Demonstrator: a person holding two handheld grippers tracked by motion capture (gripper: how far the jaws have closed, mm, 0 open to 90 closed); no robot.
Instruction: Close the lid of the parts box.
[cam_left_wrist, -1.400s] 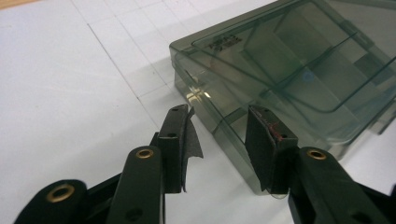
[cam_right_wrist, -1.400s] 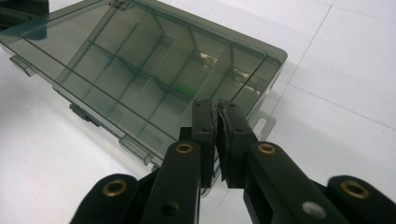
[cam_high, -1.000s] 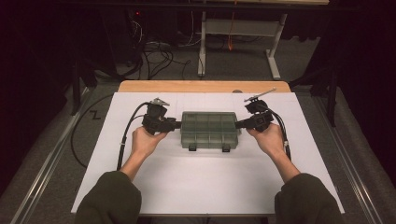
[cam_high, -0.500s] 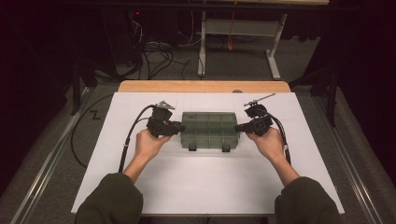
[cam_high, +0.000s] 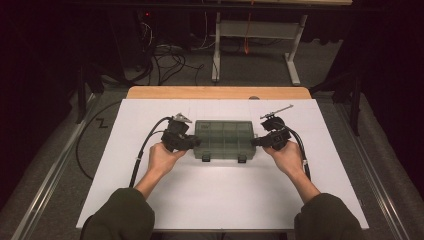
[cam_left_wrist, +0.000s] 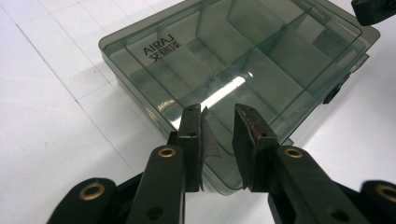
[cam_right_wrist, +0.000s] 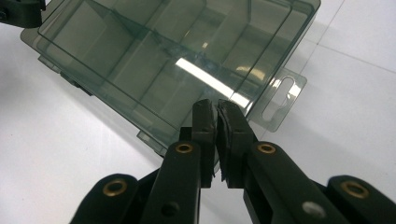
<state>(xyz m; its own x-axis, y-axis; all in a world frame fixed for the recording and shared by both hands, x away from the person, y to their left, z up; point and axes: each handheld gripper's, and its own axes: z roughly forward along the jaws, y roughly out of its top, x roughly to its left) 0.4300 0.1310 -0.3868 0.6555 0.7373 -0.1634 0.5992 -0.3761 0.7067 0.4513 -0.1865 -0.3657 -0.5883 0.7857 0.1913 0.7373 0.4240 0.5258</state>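
Both grippers clamp the box: left gripper (cam_high: 194, 143) has just been closing on the smoky compartment box (cam_high: 225, 139) at frame centre, right gripper (cam_high: 257, 141) pinches its opposite end (contact seemingly at the lid edge, pads partly hidden). Box's long axis runs left-right.

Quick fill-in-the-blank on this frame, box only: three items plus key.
1. The compartment box lies on the white table with its lid ___.
2. The Latin letters printed on that lid read ___.
3. The side of the box nearest the person carries ___ latches.

Missing words: closed; AIRAJ; two
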